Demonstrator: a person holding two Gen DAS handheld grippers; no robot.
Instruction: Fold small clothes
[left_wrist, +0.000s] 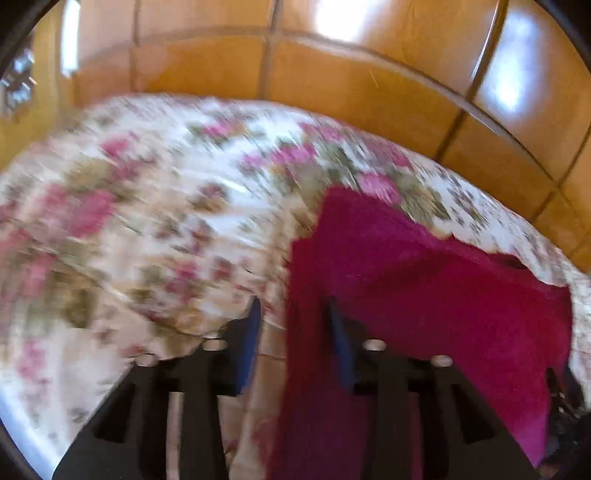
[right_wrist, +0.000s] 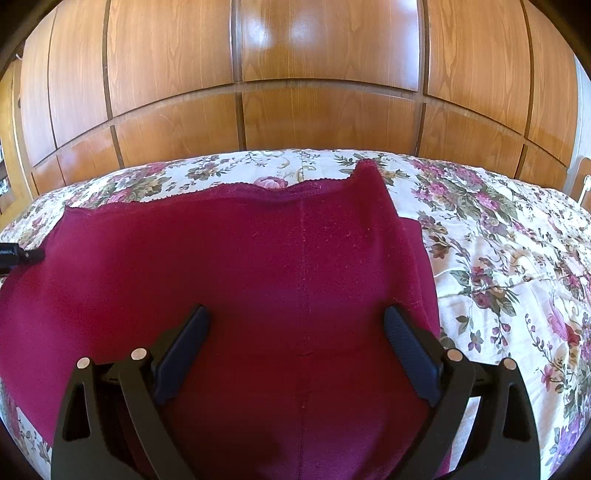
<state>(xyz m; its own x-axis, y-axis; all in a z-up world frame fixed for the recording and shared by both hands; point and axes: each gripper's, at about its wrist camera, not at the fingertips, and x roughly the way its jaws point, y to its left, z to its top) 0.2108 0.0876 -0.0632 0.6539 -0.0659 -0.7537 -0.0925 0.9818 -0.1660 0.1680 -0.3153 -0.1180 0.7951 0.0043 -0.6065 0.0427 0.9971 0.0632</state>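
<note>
A dark magenta knit garment (right_wrist: 258, 258) lies spread on the floral bedspread (right_wrist: 498, 258), with a scalloped hem at its far edge and a seam down its middle. My right gripper (right_wrist: 297, 350) hovers over the garment's near part, open wide, with nothing pinched between its blue pads. The left wrist view is blurred. There the left gripper (left_wrist: 293, 332) stands at the left edge of the garment (left_wrist: 424, 295). Its pads are apart, the cloth's edge lies in the gap, and it grips nothing. A black tip (right_wrist: 22, 254) at the garment's left side may be that gripper.
Glossy wooden wardrobe panels (right_wrist: 314, 110) rise right behind the bed's far edge. The bedspread (left_wrist: 129, 221) stretches to the left and right of the garment. Something dark and unclear shows at the lower right of the left wrist view.
</note>
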